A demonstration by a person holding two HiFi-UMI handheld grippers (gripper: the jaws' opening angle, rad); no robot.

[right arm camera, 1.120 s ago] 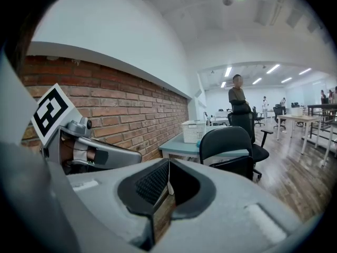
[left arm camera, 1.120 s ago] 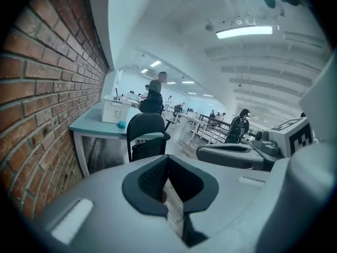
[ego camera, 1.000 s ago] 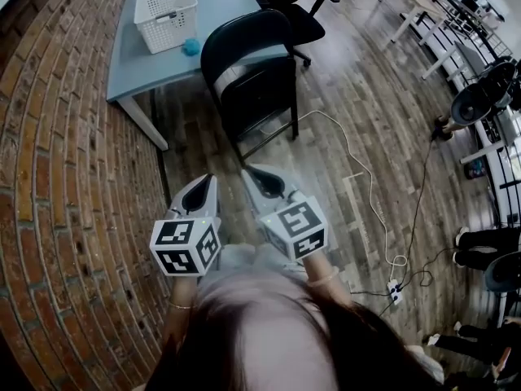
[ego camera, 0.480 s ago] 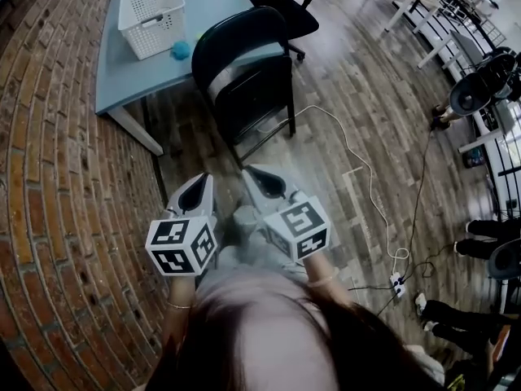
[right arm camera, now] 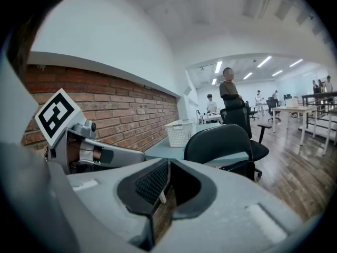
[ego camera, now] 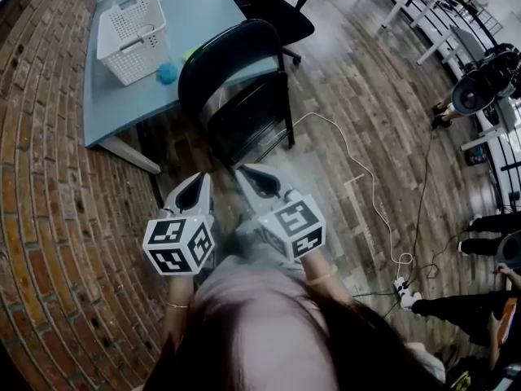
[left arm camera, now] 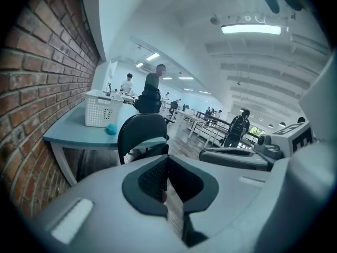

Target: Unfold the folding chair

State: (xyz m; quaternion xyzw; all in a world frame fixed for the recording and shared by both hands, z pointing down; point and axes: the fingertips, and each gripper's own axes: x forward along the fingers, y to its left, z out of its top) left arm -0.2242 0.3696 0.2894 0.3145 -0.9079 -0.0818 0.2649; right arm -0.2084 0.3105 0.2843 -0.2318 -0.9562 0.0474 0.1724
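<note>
On my screen the folding chair [ego camera: 232, 51] has a black padded back with a soft sheen, like vinyl, and it sits on thin black painted metal tube. The table [ego camera: 195, 15] has a smooth, matt top in pale blue-grey. The basket [ego camera: 130, 35] is white plastic lattice, and the small blue ball [ego camera: 167, 73] looks fuzzy. The wall [ego camera: 57, 218] is rough red brick with sunken mortar lines. The floor [ego camera: 358, 120] is wood-grain planks, slightly glossy. My left gripper [ego camera: 199, 184] has a matt grey plastic shell, and its pads [left arm camera: 152, 181] are dark and finely ribbed.
</note>
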